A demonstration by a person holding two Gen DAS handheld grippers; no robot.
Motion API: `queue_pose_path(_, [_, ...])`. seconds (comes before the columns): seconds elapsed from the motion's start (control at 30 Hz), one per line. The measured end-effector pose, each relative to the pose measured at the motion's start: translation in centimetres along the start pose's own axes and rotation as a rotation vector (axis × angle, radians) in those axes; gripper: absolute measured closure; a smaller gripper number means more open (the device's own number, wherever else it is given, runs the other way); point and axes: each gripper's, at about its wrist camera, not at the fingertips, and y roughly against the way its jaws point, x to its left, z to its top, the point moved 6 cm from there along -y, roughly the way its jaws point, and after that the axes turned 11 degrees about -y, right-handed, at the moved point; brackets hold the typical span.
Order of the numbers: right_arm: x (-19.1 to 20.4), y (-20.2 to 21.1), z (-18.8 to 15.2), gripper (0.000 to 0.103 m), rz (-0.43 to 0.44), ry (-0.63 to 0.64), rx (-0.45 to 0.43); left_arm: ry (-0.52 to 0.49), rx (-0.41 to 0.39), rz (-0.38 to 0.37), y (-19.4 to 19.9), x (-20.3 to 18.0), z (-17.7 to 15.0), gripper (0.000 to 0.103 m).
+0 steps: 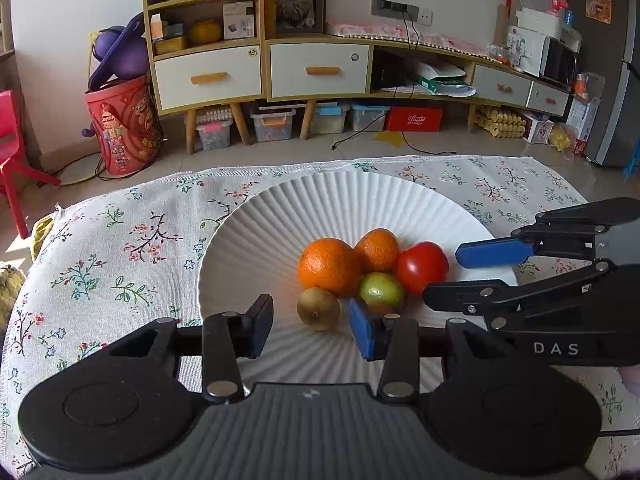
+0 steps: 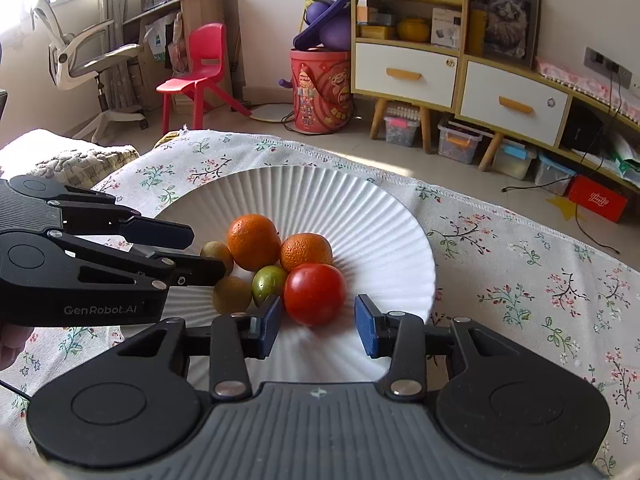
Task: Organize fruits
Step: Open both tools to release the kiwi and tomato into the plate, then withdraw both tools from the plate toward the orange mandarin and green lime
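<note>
A white ribbed plate (image 1: 280, 216) (image 2: 360, 208) on a floral tablecloth holds a large orange (image 1: 329, 266) (image 2: 253, 242), a small orange (image 1: 377, 250) (image 2: 305, 251), a red tomato (image 1: 422, 267) (image 2: 315, 294), a green fruit (image 1: 382, 290) (image 2: 269, 282) and a brown kiwi (image 1: 318, 308) (image 2: 232, 295). A second kiwi (image 2: 218, 254) shows in the right wrist view. My left gripper (image 1: 312, 326) (image 2: 192, 250) is open just in front of the kiwi. My right gripper (image 2: 318, 326) (image 1: 456, 276) is open, its jaws either side of the tomato without touching.
The floral tablecloth (image 1: 120, 248) (image 2: 540, 280) covers the table. Beyond the far edge stand a wooden cabinet with drawers (image 1: 260, 68), a red bin (image 1: 124, 124) and a red chair (image 2: 200, 68).
</note>
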Motion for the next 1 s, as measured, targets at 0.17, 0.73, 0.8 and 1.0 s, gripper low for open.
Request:
queue_pose_path(0.17, [0.0,1.2,-0.1,0.054,-0.027,0.001,-0.013,0.022,-0.003,0.016,1.5,-0.2,-0.5,0.066])
queue_pose_path(0.73, [1.0,4.7,-0.7,0.014,-0.085,-0.079,-0.047,0.061,-0.005,0.096,6.8,-1.0,-3.0,0.02])
queue_pose_path(0.8, [1.0,4.9,-1.0,0.013,-0.093,-0.08,-0.048,0.063,0.005,0.105,7.2,-1.1,-3.4,0.017])
queue_pose_path(1.0, [1.3,5.4,-1.9,0.008,-0.1,-0.106,-0.041,0.076,0.006,0.125,8.1,-1.4,-4.7,0.011])
